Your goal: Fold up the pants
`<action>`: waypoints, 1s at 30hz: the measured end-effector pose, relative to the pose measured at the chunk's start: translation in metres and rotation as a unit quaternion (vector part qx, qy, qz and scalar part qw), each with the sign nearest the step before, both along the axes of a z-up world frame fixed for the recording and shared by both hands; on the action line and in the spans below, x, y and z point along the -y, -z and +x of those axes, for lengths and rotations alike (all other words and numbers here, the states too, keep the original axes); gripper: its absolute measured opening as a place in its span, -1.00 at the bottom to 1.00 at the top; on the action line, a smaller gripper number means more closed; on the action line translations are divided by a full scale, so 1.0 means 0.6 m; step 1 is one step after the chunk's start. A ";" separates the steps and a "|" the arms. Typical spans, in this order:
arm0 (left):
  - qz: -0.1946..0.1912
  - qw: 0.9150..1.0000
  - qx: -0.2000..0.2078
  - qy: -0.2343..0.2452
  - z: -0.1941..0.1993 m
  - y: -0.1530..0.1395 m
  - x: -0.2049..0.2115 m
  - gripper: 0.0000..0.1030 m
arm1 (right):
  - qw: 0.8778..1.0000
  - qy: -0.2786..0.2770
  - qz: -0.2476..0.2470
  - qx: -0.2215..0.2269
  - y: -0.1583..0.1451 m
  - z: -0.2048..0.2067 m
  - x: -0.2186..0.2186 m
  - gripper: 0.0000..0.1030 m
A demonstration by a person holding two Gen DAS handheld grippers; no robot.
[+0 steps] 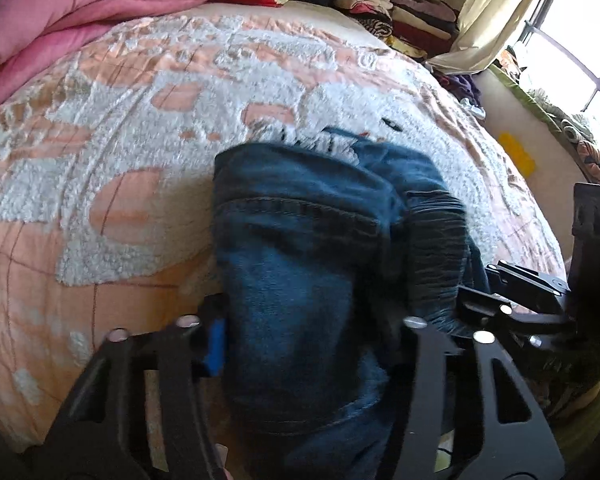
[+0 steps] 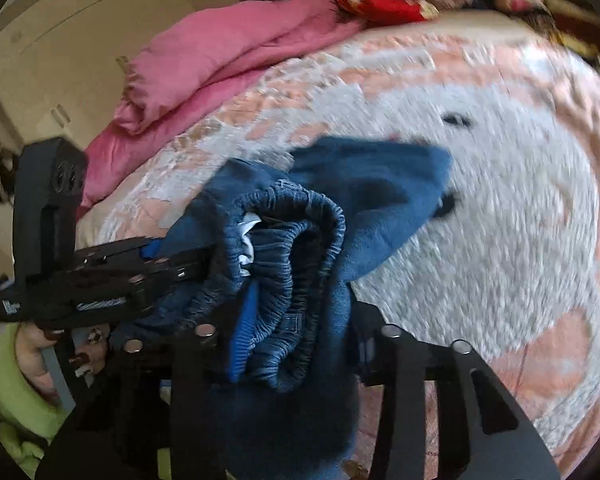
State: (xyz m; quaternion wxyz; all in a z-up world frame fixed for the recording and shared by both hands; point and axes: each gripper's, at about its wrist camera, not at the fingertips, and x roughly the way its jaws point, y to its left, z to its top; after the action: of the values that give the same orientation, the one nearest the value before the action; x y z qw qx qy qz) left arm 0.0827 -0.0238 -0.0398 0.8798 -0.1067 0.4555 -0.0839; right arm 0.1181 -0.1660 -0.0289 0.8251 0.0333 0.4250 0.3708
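Already the left gripper [image 1: 312, 344] is clamped across the denim of the pants [image 1: 312, 248], and the right gripper [image 2: 296, 340] is clamped on the bunched elastic waistband [image 2: 296, 248] — likely a two-point hold so the bundle can be carried and spread without sagging. Beyond them, the pants hang just above the bed [image 1: 140, 128], near its front edge, with a pink duvet [image 2: 220, 52] heaped at the far side.

No legible text, label or number anywhere.
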 end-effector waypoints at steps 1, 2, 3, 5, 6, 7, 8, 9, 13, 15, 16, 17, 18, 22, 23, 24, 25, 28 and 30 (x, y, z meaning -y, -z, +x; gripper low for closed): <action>0.001 1.000 0.002 0.002 0.001 -0.004 0.001 -0.30 | 1.000 -0.003 -0.003 0.010 -0.008 -0.003 -0.003 -0.35; -0.003 1.000 0.005 0.002 0.003 -0.010 0.000 -0.32 | 1.000 -0.008 -0.007 0.023 -0.018 -0.006 -0.008 -0.35; -0.007 1.000 0.007 0.003 0.006 -0.016 -0.002 -0.32 | 0.999 -0.014 -0.011 0.039 -0.033 -0.007 -0.015 -0.36; -0.008 1.000 0.015 0.002 0.012 -0.028 -0.006 -0.34 | 0.998 -0.019 -0.013 0.063 -0.053 -0.005 -0.023 -0.36; -0.010 1.000 0.019 -0.001 0.017 -0.035 -0.010 -0.34 | 0.997 -0.022 -0.014 0.073 -0.064 0.000 -0.026 -0.36; -0.011 1.000 0.023 -0.003 0.021 -0.041 -0.012 -0.34 | 0.996 -0.024 -0.014 0.079 -0.071 0.005 -0.028 -0.36; -0.012 1.000 0.026 -0.006 0.026 -0.047 -0.015 -0.34 | 0.996 -0.023 -0.012 0.083 -0.077 0.011 -0.029 -0.36; -0.012 0.999 0.029 -0.007 0.030 -0.052 -0.016 -0.34 | 0.996 -0.024 -0.012 0.089 -0.084 0.018 -0.032 -0.36; -0.004 0.999 0.046 -0.013 0.052 -0.074 -0.023 -0.34 | 0.994 -0.022 -0.021 0.106 -0.097 0.042 -0.042 -0.36; 0.003 0.999 0.050 -0.016 0.064 -0.080 -0.024 -0.34 | 0.993 -0.019 -0.025 0.110 -0.100 0.054 -0.047 -0.36; 0.008 0.998 0.052 -0.016 0.071 -0.080 -0.024 -0.34 | 0.993 -0.017 -0.027 0.112 -0.100 0.059 -0.049 -0.36; 0.011 0.998 0.052 -0.016 0.076 -0.079 -0.023 -0.34 | 0.993 -0.016 -0.029 0.112 -0.099 0.063 -0.051 -0.36; 0.013 0.999 0.050 -0.016 0.081 -0.077 -0.023 -0.34 | 0.993 -0.014 -0.032 0.112 -0.097 0.068 -0.053 -0.36; 0.014 0.999 0.036 -0.017 0.097 -0.059 -0.028 -0.34 | 0.994 -0.003 -0.044 0.102 -0.079 0.084 -0.055 -0.32; 0.015 0.999 0.031 -0.018 0.099 -0.053 -0.029 -0.34 | 0.994 0.000 -0.049 0.097 -0.073 0.088 -0.056 -0.32; 0.018 0.999 0.027 -0.017 0.101 -0.048 -0.029 -0.33 | 0.994 0.006 -0.058 0.088 -0.062 0.093 -0.056 -0.29; 0.022 0.999 0.023 -0.019 0.102 -0.042 -0.029 -0.27 | 0.995 0.012 -0.064 0.079 -0.054 0.097 -0.054 -0.23; 0.024 0.999 0.009 -0.022 0.104 -0.025 -0.033 -0.06 | 0.995 0.034 -0.081 0.051 -0.031 0.107 -0.047 -0.03; 0.027 0.999 0.003 -0.023 0.105 -0.017 -0.034 0.03 | 0.995 0.049 -0.079 0.031 -0.019 0.116 -0.037 0.08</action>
State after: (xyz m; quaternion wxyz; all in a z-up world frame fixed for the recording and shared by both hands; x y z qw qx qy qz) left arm 0.1455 -0.0035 -0.0296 0.8855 -0.0929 0.4523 -0.0515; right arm 0.1877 -0.1437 -0.0178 0.8551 -0.0228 0.4252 0.2956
